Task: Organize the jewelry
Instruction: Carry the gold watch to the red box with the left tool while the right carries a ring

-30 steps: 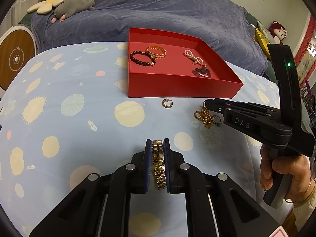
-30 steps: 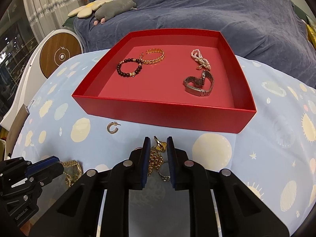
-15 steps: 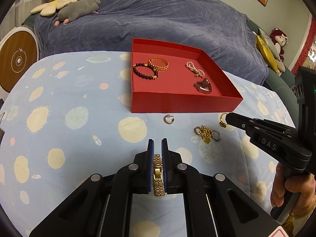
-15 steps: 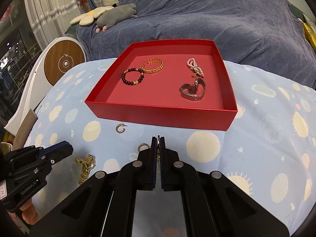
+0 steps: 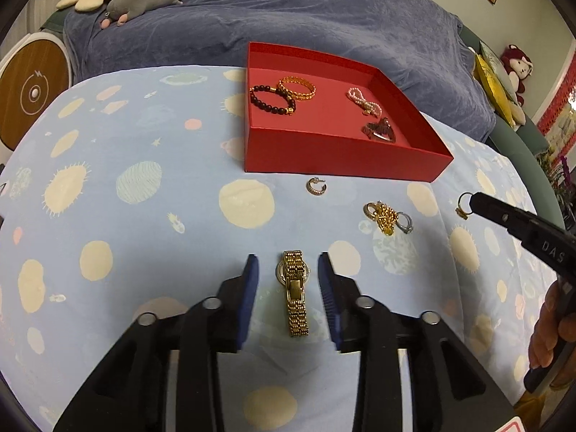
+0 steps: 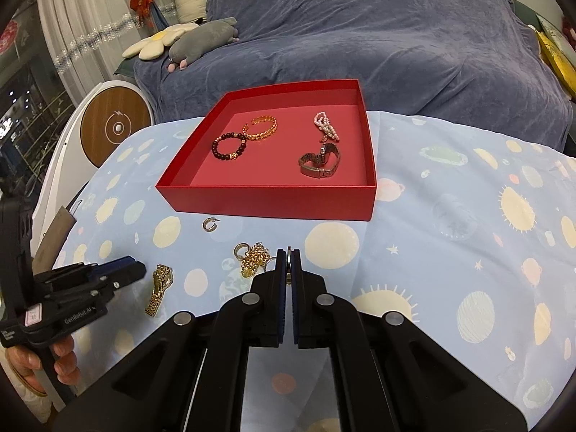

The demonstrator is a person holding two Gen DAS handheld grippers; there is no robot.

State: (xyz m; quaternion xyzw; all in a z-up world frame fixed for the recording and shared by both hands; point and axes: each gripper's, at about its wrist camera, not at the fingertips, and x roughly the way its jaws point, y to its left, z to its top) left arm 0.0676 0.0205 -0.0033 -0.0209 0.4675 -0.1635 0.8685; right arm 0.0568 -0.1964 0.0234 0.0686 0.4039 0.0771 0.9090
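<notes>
Gold watch (image 5: pixel 296 292) flat on cloth; ring (image 5: pixel 463 206) pinched aloft; four pieces inside red tray (image 5: pixel 342 165).

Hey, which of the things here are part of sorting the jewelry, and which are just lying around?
Part of the job: red tray, gold watch between the open left tool, gold ring in the shut right tool, hoop earring, gold chain with rings.

Lying about: grey plush toy, flower cushion, blue blanket.

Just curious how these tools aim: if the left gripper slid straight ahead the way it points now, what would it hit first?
Probably the gold watch, lying on the tablecloth between the open left gripper fingers. Beyond it lies bare cloth, then the red box; depth is uncertain.
</notes>
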